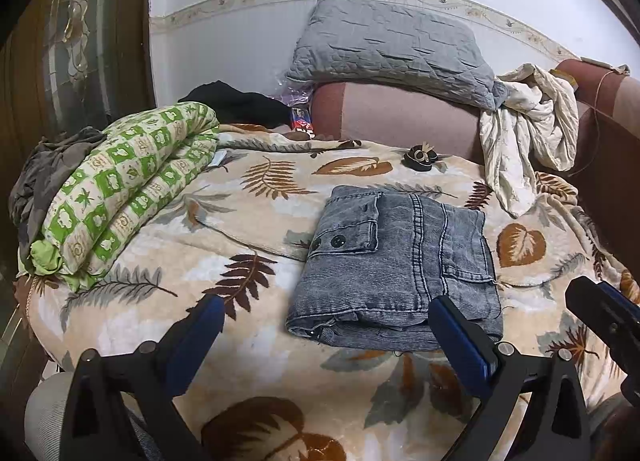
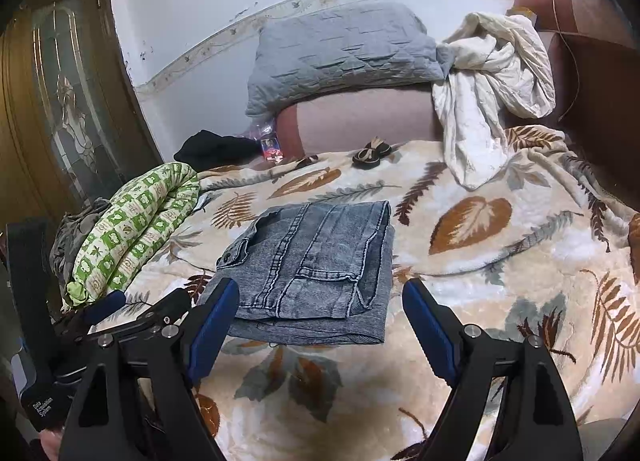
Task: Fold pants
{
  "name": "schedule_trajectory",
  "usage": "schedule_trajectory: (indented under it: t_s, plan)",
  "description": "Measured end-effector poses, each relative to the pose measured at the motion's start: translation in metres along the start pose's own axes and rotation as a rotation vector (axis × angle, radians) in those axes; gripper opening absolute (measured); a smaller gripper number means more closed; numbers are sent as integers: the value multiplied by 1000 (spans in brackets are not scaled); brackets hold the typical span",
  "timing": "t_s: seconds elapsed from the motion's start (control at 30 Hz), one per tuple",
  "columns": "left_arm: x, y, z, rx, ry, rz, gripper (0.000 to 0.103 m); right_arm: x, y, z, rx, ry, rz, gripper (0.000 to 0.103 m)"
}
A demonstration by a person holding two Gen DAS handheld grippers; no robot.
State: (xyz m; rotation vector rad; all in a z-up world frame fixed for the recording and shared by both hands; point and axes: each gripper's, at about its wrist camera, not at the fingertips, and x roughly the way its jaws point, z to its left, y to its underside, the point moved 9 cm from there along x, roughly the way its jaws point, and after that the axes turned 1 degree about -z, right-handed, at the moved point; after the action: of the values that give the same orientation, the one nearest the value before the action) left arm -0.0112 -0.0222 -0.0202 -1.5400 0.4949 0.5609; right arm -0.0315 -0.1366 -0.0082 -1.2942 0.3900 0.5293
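- Your left gripper (image 1: pixel 324 325) stands with jaws spread wide, holding nothing.
- Your right gripper (image 2: pixel 320 309) is equally wide and empty.
- The folded pants (image 2: pixel 316 273) lie on the blanket (image 2: pixel 500 301) just ahead of both jaws.

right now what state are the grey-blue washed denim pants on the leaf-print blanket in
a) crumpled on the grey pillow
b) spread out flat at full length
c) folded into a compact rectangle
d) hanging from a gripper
c: the grey-blue denim pants lie as a layered rectangle on the leaf-print blanket, with both open grippers clear of them.
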Motion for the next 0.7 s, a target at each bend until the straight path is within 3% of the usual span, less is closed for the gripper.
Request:
schedule_trajectory:
  t_s: [0.7]
  plan:
    - [2,1,0,9,5,9,103,3,1,-3,5,0,7,84]
